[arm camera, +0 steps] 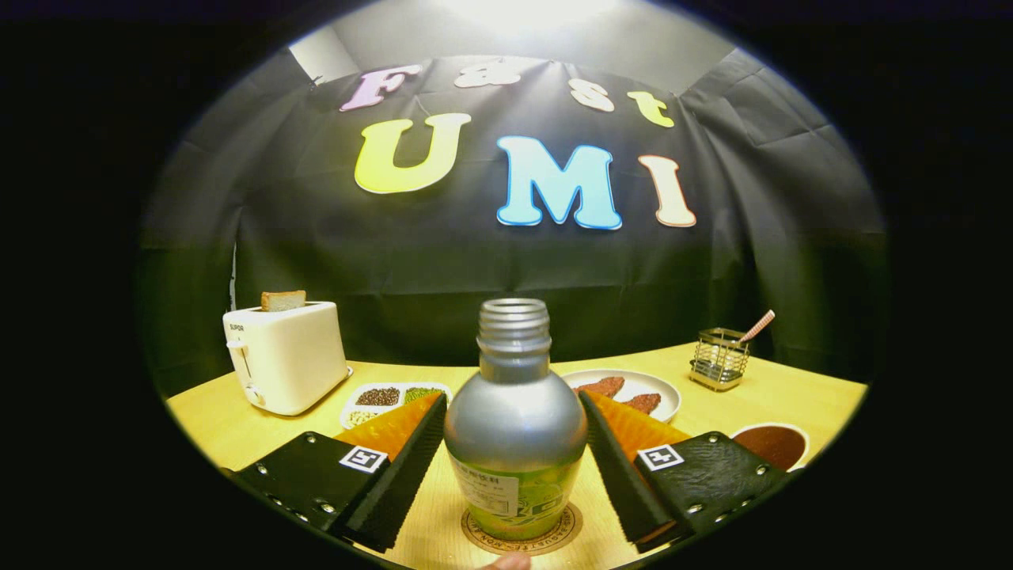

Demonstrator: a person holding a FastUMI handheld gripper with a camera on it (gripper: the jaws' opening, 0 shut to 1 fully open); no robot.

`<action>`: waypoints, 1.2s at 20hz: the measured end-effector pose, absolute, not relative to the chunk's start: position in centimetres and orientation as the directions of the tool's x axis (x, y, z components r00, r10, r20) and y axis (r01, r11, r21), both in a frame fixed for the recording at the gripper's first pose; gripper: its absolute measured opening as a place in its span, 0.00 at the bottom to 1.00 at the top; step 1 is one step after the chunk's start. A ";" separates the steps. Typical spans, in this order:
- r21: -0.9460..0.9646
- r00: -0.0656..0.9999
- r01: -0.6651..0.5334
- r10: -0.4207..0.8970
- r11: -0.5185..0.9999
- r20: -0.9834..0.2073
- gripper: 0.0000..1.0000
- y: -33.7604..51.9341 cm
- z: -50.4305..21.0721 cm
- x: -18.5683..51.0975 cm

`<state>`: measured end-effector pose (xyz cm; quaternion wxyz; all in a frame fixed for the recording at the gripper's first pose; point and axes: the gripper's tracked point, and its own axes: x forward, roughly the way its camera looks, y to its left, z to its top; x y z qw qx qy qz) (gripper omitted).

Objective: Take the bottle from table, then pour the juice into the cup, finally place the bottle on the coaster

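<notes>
Bottle [514, 427] standing upright on the coaster [522, 532], between the fingers of the gripper [514, 455]; jaws close against its sides, contact uncertain. Final step by the look of it: spread evenly, back straight out, no nudging. Cup [772, 445] right, plate [625, 393] beyond; open table [237, 431] left.

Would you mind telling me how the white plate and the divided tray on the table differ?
The plate is round and undivided, holding reddish-brown pieces; the divided tray has compartments holding dark, green and pale grains. The plate lies beyond one finger, the tray beyond the other, beside the toaster. Both are white and lie flat behind the bottle, which stands between the gripper's fingers.
</notes>
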<state>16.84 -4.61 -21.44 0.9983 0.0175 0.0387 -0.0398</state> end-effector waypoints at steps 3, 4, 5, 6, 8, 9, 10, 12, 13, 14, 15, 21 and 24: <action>-0.019 0.994 0.098 -0.099 0.995 -0.044 0.98 -5.5 -17.1 15.0; -0.030 0.995 0.091 -0.092 0.995 -0.040 0.97 -5.2 -15.7 14.4; -0.036 0.996 0.074 -0.075 0.997 -0.050 0.97 -4.9 -14.4 13.7; -0.033 0.997 0.050 -0.052 0.998 -0.059 0.97 -4.3 -13.1 13.0; -0.045 0.998 0.033 -0.035 0.998 -0.055 0.98 -4.1 -9.9 11.5; -0.058 0.998 0.037 -0.039 0.998 -0.046 0.97 -4.3 -8.3 10.7; -0.064 0.998 0.038 -0.040 0.997 -0.038 0.97 -4.1 -6.8 9.8; -0.056 0.999 0.035 -0.037 0.998 -0.020 0.97 -3.7 -4.1 7.9; -0.049 0.999 0.038 -0.039 0.998 -0.008 0.97 -3.7 -2.9 7.0; -0.041 0.999 0.047 -0.047 0.998 -0.001 0.97 -3.8 -2.0 6.3; -0.036 0.999 0.049 -0.049 0.998 0.004 0.97 -3.7 -1.1 5.3; 0.003 0.999 0.024 -0.025 1.000 0.032 0.97 -2.7 2.7 1.4; 0.033 0.999 0.003 -0.004 0.999 0.035 0.97 -2.9 3.2 0.6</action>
